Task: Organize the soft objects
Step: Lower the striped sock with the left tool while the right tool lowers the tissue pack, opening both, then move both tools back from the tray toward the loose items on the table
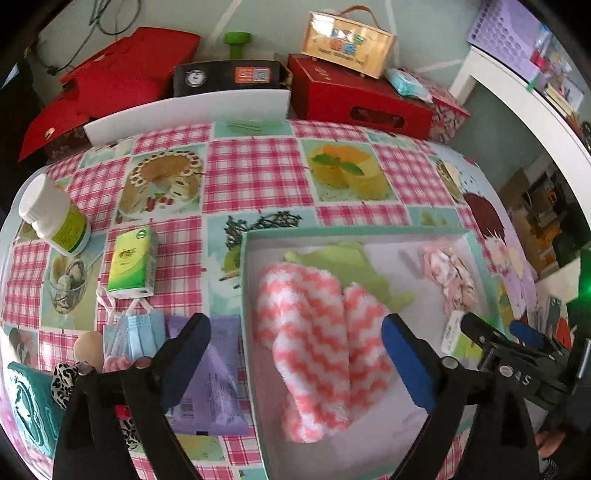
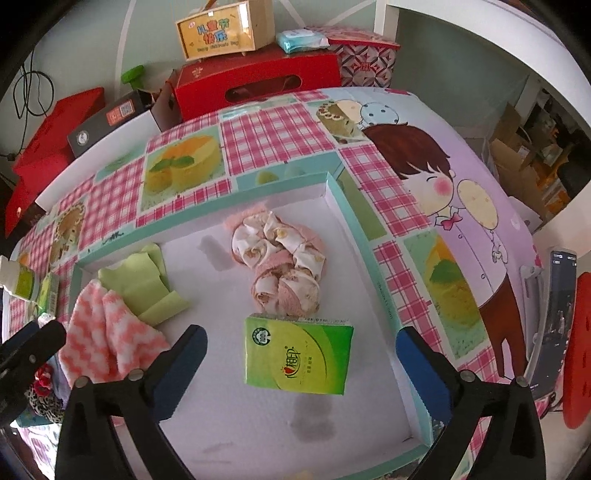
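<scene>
Standing wide apart and empty, both the left gripper (image 1: 295,354) and right gripper (image 2: 299,373) are judged to have released the fluffy pink-and-white zigzag cloth (image 1: 314,347) and green tissue packet (image 2: 297,356), which lie between their respective jaws inside the shallow teal-rimmed white box (image 2: 347,206).

A: Any writing you can make out?

B: The wooden box with a handle (image 2: 221,33), far beyond the jaws, shows "儿童节快乐" in coloured characters; the line beneath blurs.

A: And the green tissue pack (image 2: 298,356) between the right jaws?

B: Red characters and a round logo, too small to read.
</scene>
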Motion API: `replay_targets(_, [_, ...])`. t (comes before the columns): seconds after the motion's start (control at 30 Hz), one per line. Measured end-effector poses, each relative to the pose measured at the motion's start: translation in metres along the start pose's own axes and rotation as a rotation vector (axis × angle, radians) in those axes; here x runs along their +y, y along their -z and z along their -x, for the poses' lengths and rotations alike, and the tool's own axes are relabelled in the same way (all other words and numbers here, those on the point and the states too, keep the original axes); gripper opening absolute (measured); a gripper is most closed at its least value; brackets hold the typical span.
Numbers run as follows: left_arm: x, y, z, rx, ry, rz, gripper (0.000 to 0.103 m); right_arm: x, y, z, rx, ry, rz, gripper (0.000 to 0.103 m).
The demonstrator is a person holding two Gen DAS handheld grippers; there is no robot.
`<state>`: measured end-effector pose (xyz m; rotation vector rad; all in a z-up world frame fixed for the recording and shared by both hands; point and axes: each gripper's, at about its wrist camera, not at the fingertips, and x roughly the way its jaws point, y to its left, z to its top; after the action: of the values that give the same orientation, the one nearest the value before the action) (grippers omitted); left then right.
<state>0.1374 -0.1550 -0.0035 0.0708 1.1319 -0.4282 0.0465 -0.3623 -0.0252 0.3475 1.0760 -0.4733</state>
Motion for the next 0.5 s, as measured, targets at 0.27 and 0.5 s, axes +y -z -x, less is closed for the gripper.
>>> replay_targets(0.27, [0.01,0.0,-0.003,-0.011,-0.026,0.035,0.094,0.003,0.001,-0.003,0.005,0.008,0.012,0.103])
replay_targets(0.5, [0.015,-0.001,-0.003,0.001,-0.025,0.045,0.094,0.003,0.001,-0.001,-0.003,0.014,0.016,0.103])
